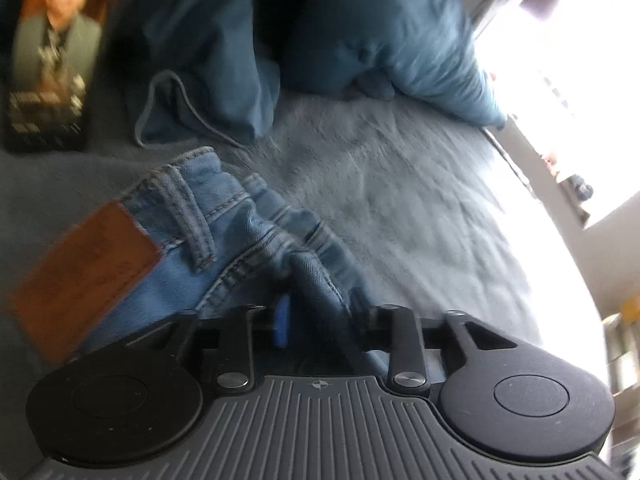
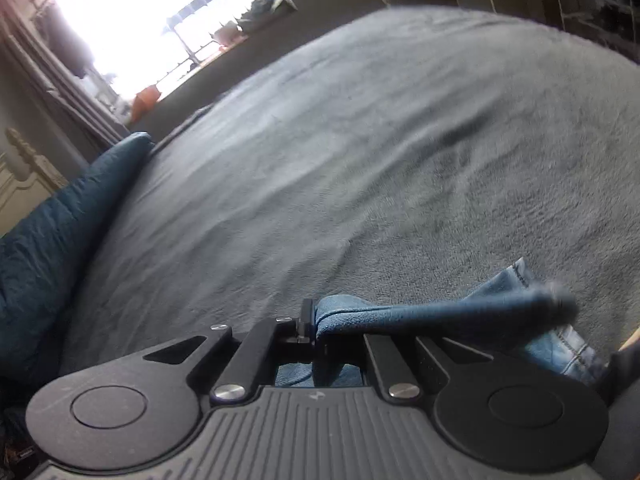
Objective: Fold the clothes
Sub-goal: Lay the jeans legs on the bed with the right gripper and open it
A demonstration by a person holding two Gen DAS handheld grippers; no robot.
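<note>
We see a grey fleece blanket [image 2: 360,152] spread over the bed. A phone [image 1: 52,56] lies on it at the far left, its screen lit with a picture. Teal pillows [image 1: 384,28] rest near the head, a cord [image 1: 168,96] looped just beside one. A bright window [image 2: 132,16] glares beyond.

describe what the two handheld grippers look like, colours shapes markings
Both look alike. The left gripper and right gripper have a dark grey ribbed body, two round black discs on either side, black linkage bars with silver screws, and a small mark at the body's centre. A blue pad shows on the left one. No cables, hands or sleeves are visible.
</note>
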